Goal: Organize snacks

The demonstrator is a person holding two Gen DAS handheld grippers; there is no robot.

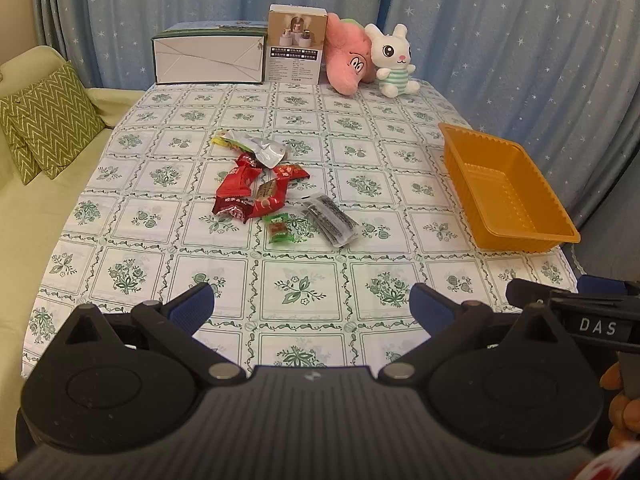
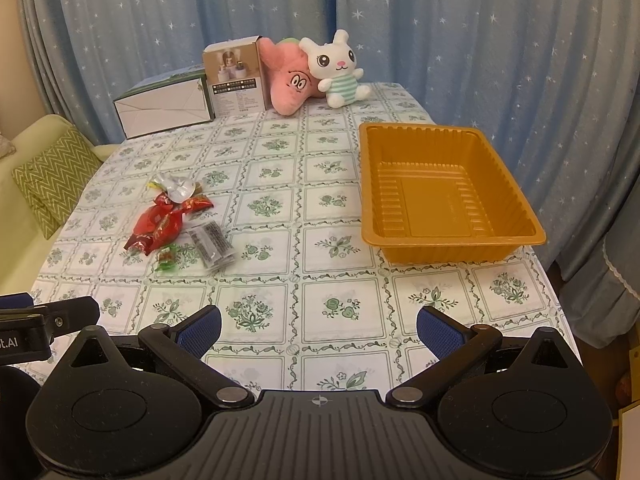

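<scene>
A heap of snacks lies mid-table: several red packets [image 1: 245,192] [image 2: 160,224], a silver pouch [image 1: 266,150] [image 2: 180,187], a small green candy [image 1: 278,229] [image 2: 167,258] and a clear packet of dark pieces [image 1: 331,219] [image 2: 211,243]. An orange plastic tray [image 1: 532,236] [image 2: 452,240] stands at the table's right side with nothing in it. My left gripper [image 1: 312,310] hovers open above the near table edge, short of the snacks. My right gripper [image 2: 318,330] is open too, near the front edge, with the tray ahead on its right.
At the far end stand a white-and-green box [image 1: 208,58] [image 2: 162,110], a tan carton [image 1: 295,44] [image 2: 235,78], a pink plush [image 1: 348,58] [image 2: 290,80] and a white rabbit plush [image 1: 394,62] [image 2: 338,70]. A yellow-green sofa with a zigzag cushion [image 1: 48,120] [image 2: 54,176] borders the left. Blue curtains hang behind.
</scene>
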